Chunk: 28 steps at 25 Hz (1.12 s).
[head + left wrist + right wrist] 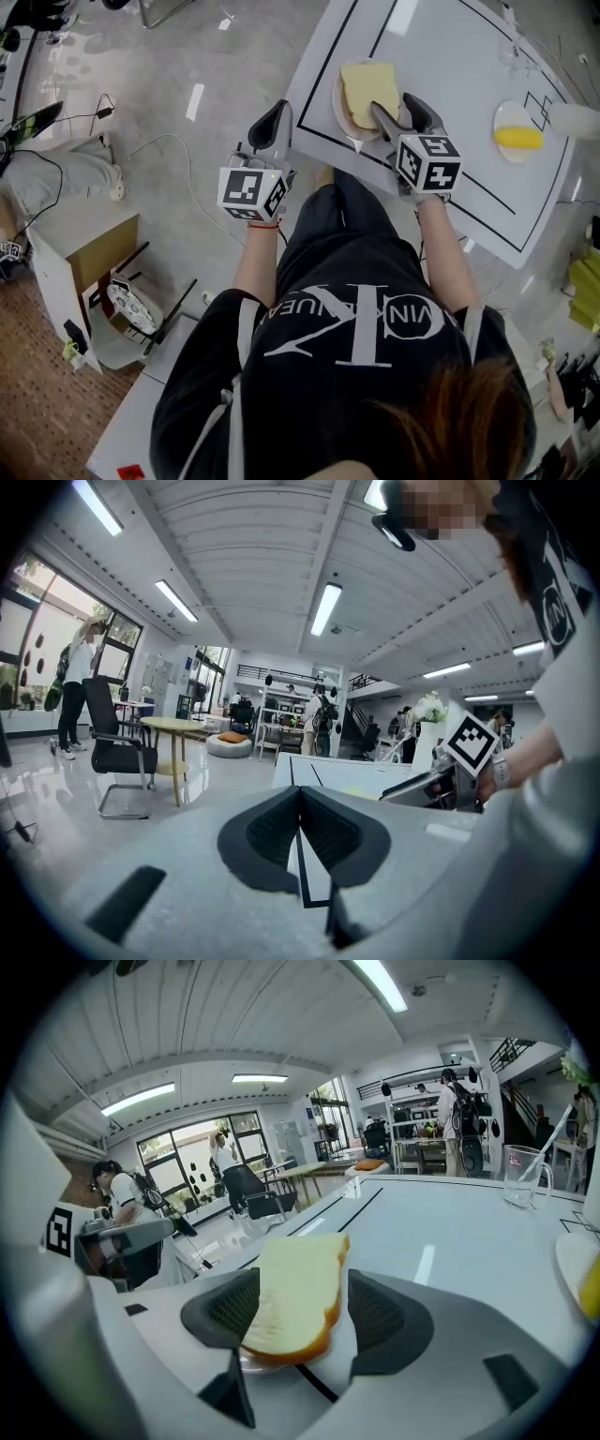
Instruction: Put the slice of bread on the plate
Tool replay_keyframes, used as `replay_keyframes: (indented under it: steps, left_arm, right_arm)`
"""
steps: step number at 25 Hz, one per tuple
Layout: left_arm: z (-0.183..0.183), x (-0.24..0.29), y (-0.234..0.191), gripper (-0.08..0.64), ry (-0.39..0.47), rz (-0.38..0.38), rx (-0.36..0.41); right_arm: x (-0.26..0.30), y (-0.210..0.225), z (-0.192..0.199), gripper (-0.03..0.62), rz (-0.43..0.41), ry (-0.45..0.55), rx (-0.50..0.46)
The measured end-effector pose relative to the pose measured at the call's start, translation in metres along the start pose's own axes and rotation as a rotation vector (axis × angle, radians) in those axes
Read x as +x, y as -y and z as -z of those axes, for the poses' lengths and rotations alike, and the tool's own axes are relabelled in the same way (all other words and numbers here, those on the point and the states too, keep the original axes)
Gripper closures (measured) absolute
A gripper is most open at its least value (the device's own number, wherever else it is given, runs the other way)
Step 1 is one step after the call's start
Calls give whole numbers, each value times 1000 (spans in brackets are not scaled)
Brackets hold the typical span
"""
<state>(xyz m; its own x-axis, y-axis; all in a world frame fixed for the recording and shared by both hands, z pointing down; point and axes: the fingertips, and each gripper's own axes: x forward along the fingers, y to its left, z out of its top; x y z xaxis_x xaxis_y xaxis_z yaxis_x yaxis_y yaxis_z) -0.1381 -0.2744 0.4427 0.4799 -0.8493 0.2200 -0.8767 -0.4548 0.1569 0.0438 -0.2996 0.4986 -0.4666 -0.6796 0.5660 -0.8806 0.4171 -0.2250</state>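
White table (441, 56) — plate (337, 105) mostly hidden under bread slice (367, 89)

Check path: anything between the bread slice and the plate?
Nothing visible. The bread slice already rests on the plate, and the right tongs stand open on either side of it.

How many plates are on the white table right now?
2. One round pale plate lies under the yellow bread slice, by the right gripper. The other round white plate, holding a yellow item, sits farther right. None seem hidden.
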Motion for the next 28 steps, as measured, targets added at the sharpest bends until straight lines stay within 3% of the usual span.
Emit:
replay_keyframes:
  steps: [8, 24, 28]
  left_arm:
    - [-9, 7, 7, 558, 19, 21, 4]
    - [-41, 20, 15, 558, 67, 54, 42]
    - [-48, 20, 14, 558, 79, 53, 47]
  right_arm:
    - [-16, 4, -16, 335, -5, 78, -1]
    - [-54, 21, -51, 583, 29, 213, -64]
    - [-63, 22, -62, 591, 32, 253, -86]
